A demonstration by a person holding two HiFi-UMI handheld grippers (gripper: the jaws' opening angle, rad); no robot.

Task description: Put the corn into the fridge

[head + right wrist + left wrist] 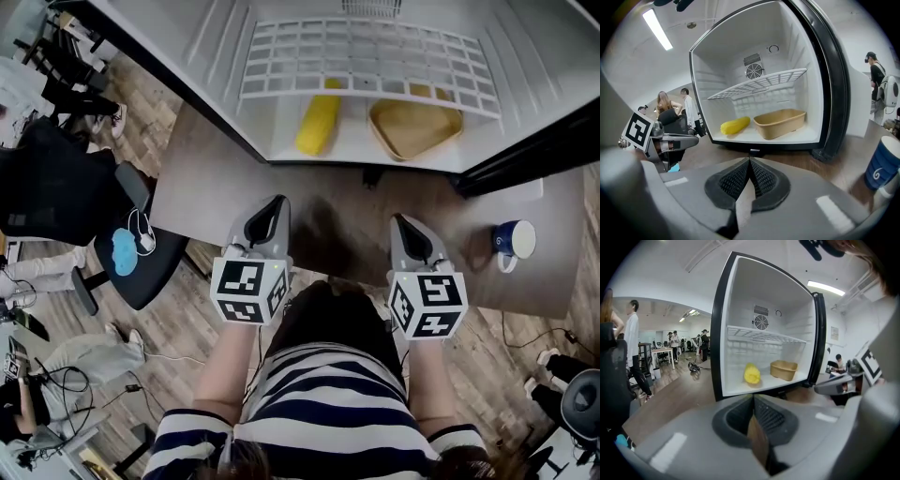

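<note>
A yellow corn cob [319, 127] [751, 374] [735, 125] lies on the floor of the open fridge [281, 141], left of a tan tray [412, 128] [780, 123] [783, 370]. A white wire shelf [366, 61] sits above both. My left gripper [275, 208] [753, 401] is shut and holds nothing, over the brown table short of the fridge. Beside it my right gripper [401, 225] [749, 165] is also shut and holds nothing. Both point at the fridge opening.
A blue and white mug [514, 242] [881, 164] stands on the table [206, 178] at the right. The fridge door [834, 93] stands open at the right. An office chair [131, 253] is by the table's left edge. People [633, 333] stand in the room behind.
</note>
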